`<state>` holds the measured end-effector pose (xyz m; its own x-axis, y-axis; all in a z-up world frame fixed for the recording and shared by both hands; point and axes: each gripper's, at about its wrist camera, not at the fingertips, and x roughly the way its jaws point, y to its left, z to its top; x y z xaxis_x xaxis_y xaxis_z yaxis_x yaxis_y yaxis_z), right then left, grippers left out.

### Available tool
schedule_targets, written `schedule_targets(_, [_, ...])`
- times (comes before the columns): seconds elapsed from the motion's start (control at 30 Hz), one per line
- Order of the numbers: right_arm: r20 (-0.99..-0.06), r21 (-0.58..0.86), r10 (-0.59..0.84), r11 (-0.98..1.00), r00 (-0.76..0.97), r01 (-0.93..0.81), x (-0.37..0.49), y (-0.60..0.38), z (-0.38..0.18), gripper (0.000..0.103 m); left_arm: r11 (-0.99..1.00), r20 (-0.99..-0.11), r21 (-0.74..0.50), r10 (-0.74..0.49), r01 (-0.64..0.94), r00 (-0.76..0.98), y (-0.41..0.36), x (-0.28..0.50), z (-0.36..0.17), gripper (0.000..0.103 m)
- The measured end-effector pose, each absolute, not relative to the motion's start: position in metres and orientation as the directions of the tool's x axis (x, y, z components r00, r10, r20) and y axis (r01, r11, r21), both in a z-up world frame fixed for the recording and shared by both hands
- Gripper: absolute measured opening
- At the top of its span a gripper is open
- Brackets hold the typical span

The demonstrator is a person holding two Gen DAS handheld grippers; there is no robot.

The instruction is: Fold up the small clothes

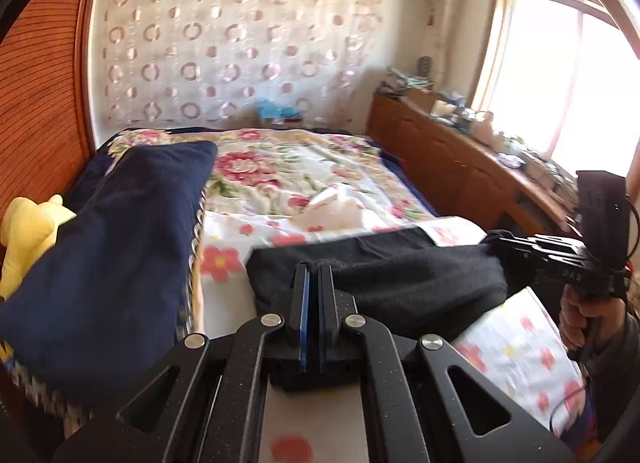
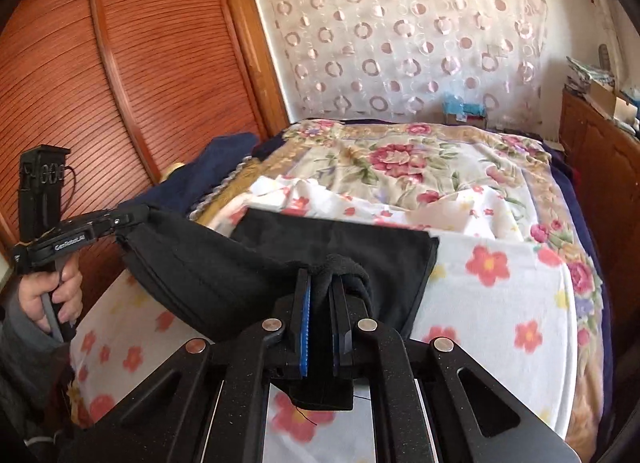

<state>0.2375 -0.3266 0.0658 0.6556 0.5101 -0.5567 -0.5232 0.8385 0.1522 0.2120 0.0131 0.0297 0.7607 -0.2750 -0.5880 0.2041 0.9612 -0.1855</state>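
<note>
A black fleece garment (image 1: 400,275) lies partly on the floral bed sheet (image 1: 516,347), its near edge lifted between both grippers. My left gripper (image 1: 314,275) is shut on the garment's near left edge; it also shows in the right wrist view (image 2: 124,221), pinching a raised corner. My right gripper (image 2: 322,287) is shut on a bunched fold of the garment (image 2: 280,255) and shows in the left wrist view (image 1: 494,243) at the right corner. The far half of the garment lies flat on the sheet.
A dark blue pillow (image 1: 120,255) and a yellow plush toy (image 1: 28,231) lie at the bed's left side. A wooden louvred wardrobe (image 2: 100,75) stands left. A cluttered wooden cabinet (image 1: 460,155) runs along the right under a bright window. A floral blanket (image 2: 400,159) covers the far bed.
</note>
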Motion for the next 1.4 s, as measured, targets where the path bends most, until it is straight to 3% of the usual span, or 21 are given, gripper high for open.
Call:
schedule_targets(0.17, [-0.574, 0.162, 0.489, 0.854, 0.657, -0.494, 0.291, -0.315, 0.063, 0.009, 0.973, -0.637, -0.178, -0.23, 0.15, 0.736, 0.016, 0.265, 0.015, 0.004])
schedule_targets(0.3, [-0.616, 0.162, 0.447, 0.878, 0.649, -0.451, 0.335, -0.303, 0.062, 0.022, 0.978, -0.674, -0.175, -0.204, 0.115, 0.71, 0.019, 0.29, 0.003, 0.004])
schedule_targets(0.37, [-0.62, 0.134, 0.413, 0.893, 0.667, -0.429, 0.34, -0.3, 0.066, 0.041, 0.981, -0.689, -0.173, -0.187, 0.092, 0.701, 0.02, 0.298, -0.002, 0.004])
schedule_targets(0.43, [-0.615, 0.111, 0.384, 0.907, 0.689, -0.406, 0.341, -0.301, 0.07, 0.045, 0.987, -0.69, -0.142, -0.154, 0.077, 0.707, 0.019, 0.303, -0.002, 0.005])
schedule_targets(0.5, [-0.609, 0.099, 0.38, 0.907, 0.696, -0.409, 0.336, -0.299, 0.071, 0.046, 0.985, -0.682, -0.142, -0.172, 0.102, 0.711, 0.019, 0.301, 0.0, 0.013])
schedule_targets(0.57, [-0.607, 0.069, 0.385, 0.897, 0.695, -0.437, 0.322, -0.293, 0.069, 0.047, 0.976, -0.662, -0.169, -0.216, 0.138, 0.718, 0.02, 0.295, 0.007, 0.04])
schedule_targets(0.6, [-0.615, 0.05, 0.389, 0.887, 0.686, -0.458, 0.314, -0.29, 0.068, 0.047, 0.974, -0.655, -0.175, -0.224, 0.144, 0.721, 0.021, 0.29, 0.009, 0.043])
schedule_targets(0.67, [-0.619, 0.026, 0.402, 0.869, 0.675, -0.494, 0.303, -0.284, 0.061, 0.049, 0.971, -0.653, -0.179, -0.239, 0.16, 0.719, 0.021, 0.279, 0.009, 0.069])
schedule_targets(0.73, [-0.651, 0.02, 0.402, 0.857, 0.644, -0.515, 0.3, -0.274, 0.049, 0.049, 0.968, -0.661, -0.18, -0.251, 0.176, 0.707, 0.018, 0.271, 0.005, 0.077])
schedule_targets(0.9, [-0.704, 0.057, 0.368, 0.881, 0.607, -0.469, 0.331, -0.259, 0.029, 0.049, 0.976, -0.724, -0.139, -0.216, 0.167, 0.656, 0.004, 0.273, -0.015, 0.077])
schedule_targets(1.07, [-0.737, 0.065, 0.332, 0.902, 0.589, -0.427, 0.356, -0.249, 0.019, 0.064, 0.983, -0.769, -0.119, -0.181, 0.141, 0.613, 0.003, 0.287, -0.036, 0.077])
schedule_targets(1.3, [-0.75, 0.124, 0.363, 0.898, 0.552, -0.421, 0.375, -0.25, 0.015, 0.067, 0.984, -0.799, -0.113, -0.172, 0.137, 0.577, 0.001, 0.296, -0.054, 0.077])
schedule_targets(1.4, [-0.758, 0.105, 0.342, 0.905, 0.556, -0.413, 0.38, -0.254, 0.015, 0.077, 0.984, -0.809, -0.116, -0.171, 0.133, 0.562, 0.002, 0.297, -0.062, 0.077])
